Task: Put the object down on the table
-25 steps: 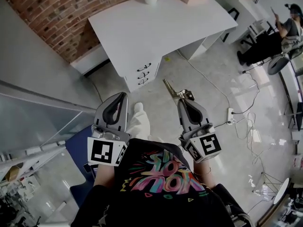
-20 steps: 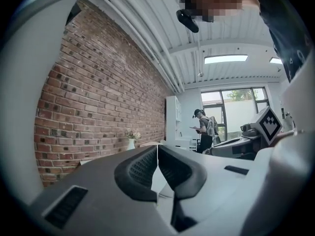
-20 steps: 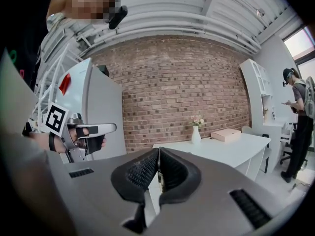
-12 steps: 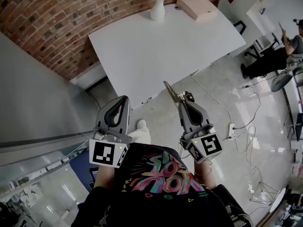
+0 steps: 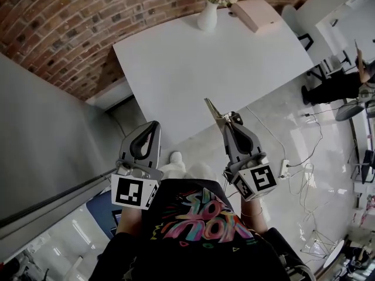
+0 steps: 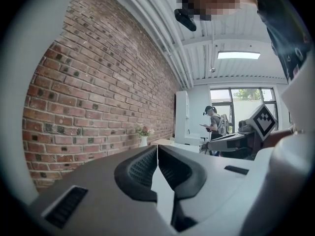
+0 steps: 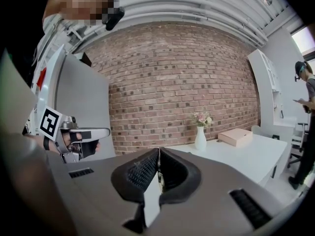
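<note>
My right gripper (image 5: pixel 229 122) is shut on a thin, pointed metal object (image 5: pixel 213 110) that sticks out forward past its tips, over the near edge of the white table (image 5: pixel 193 69). In the right gripper view the jaws (image 7: pixel 158 154) are pressed together and the object (image 7: pixel 159 177) shows only as a thin metal edge between the pads. My left gripper (image 5: pixel 153 123) is shut with nothing in it, held level beside the right one, just short of the table's near edge. Its jaws (image 6: pixel 157 149) meet in the left gripper view.
A white vase with flowers (image 5: pixel 208 16) and a pale flat box (image 5: pixel 258 13) stand at the table's far edge against the brick wall (image 5: pixel 70 22). A grey partition (image 5: pixel 47 139) is on the left. Cables and a power strip (image 5: pixel 285 167) lie on the floor to the right, and a person (image 5: pixel 345 84) is farther off.
The table has come nearer in the head view, and the drawer front is out of sight. Both grippers have stayed shut, and the right one has kept hold of the metal object.
</note>
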The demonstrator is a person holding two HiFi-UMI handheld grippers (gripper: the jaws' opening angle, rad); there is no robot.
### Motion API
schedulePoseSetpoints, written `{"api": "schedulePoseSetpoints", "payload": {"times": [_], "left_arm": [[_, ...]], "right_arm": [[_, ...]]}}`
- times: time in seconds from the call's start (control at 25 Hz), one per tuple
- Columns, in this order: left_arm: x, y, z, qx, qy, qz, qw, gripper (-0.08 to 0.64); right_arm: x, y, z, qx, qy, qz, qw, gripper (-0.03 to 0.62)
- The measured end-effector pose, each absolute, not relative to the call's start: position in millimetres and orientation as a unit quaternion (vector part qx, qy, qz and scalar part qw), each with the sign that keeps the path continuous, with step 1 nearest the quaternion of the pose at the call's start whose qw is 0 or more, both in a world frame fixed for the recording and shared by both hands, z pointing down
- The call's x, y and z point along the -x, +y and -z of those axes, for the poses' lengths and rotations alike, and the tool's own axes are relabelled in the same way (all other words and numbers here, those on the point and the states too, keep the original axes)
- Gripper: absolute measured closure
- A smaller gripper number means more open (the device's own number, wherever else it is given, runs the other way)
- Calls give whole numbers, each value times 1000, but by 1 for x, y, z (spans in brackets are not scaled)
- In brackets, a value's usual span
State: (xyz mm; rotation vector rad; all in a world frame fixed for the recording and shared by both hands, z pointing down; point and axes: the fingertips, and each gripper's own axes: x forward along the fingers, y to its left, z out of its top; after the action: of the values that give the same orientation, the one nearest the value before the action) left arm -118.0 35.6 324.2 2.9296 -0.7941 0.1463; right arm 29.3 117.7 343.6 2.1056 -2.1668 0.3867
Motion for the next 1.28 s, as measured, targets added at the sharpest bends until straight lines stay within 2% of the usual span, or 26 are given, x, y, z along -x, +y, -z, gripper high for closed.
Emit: {"api": "schedulePoseSetpoints", "payload": {"times": [0.44, 1.28], "left_arm": [[98, -2, -335, -950, -300, -39, 81, 535], [19, -101, -326, -883, -466, -28, 48, 535]], "right_arm": [[-48, 75, -364, -666, -729, -150, 61, 569], [-133, -80, -348, -497, -858, -111, 60, 569]]}}
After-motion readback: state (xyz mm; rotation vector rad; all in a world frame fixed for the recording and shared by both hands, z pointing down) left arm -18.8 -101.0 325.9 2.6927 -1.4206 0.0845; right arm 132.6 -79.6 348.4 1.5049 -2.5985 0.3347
